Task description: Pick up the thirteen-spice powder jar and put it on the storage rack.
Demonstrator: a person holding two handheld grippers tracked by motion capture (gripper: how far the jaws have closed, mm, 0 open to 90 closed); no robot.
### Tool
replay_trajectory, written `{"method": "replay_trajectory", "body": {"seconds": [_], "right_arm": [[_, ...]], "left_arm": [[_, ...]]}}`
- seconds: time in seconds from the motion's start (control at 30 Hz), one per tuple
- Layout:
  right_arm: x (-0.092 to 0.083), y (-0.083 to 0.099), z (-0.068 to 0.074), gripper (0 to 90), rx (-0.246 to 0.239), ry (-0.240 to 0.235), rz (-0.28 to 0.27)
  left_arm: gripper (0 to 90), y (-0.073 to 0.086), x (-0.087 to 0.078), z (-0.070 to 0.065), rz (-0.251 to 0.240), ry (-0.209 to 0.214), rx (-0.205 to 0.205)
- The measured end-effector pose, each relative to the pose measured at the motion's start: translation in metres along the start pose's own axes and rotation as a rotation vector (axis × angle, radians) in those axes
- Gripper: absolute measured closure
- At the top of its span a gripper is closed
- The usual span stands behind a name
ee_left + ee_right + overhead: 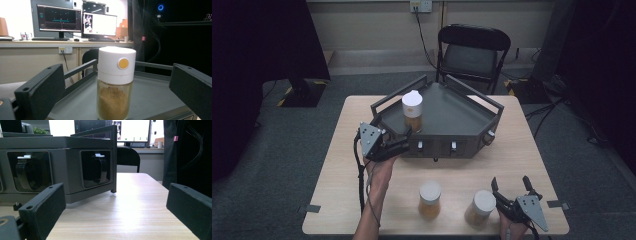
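Two white-capped jars, one point(430, 199) and another point(480, 208), wait on the worktop point(532, 155) near its front edge. Right gripper point(511, 187) beside them, jaws apart, empty. Left gripper point(406, 136), jaws apart, flanks the third jar point(115, 82), which stands upright in the grey tray point(457, 112). Judged one of three placed.

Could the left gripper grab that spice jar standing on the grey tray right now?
Probably yes. The left gripper is open at the tray's near edge, and the jar stands upright between its jaws with nothing in between.
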State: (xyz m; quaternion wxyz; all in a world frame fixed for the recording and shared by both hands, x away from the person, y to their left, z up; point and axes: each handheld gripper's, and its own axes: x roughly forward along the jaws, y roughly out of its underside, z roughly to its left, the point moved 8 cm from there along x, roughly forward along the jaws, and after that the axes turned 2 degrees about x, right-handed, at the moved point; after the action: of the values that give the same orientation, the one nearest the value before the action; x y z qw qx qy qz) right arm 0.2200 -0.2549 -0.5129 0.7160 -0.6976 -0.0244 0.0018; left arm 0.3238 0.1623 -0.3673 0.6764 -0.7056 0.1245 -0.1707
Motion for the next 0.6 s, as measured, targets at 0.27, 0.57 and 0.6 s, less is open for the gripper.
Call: {"method": "replay_trajectory", "body": {"seconds": [0.27, 0.57, 0.6], "right_arm": [[0.000, 0.000, 0.000, 1.3, 0.000, 0.001, 0.000], [0.000, 0.000, 0.000, 1.3, 0.000, 0.002, 0.000], [0.000, 0.000, 0.000, 1.3, 0.000, 0.002, 0.000]], "left_arm": [[0.0, 0.004, -0.009, 0.000, -0.008, -0.005, 0.002], [0.0, 0.008, -0.017, 0.000, -0.008, 0.000, 0.013], [0.0, 0.008, -0.018, 0.000, -0.004, -0.001, 0.013]]}}
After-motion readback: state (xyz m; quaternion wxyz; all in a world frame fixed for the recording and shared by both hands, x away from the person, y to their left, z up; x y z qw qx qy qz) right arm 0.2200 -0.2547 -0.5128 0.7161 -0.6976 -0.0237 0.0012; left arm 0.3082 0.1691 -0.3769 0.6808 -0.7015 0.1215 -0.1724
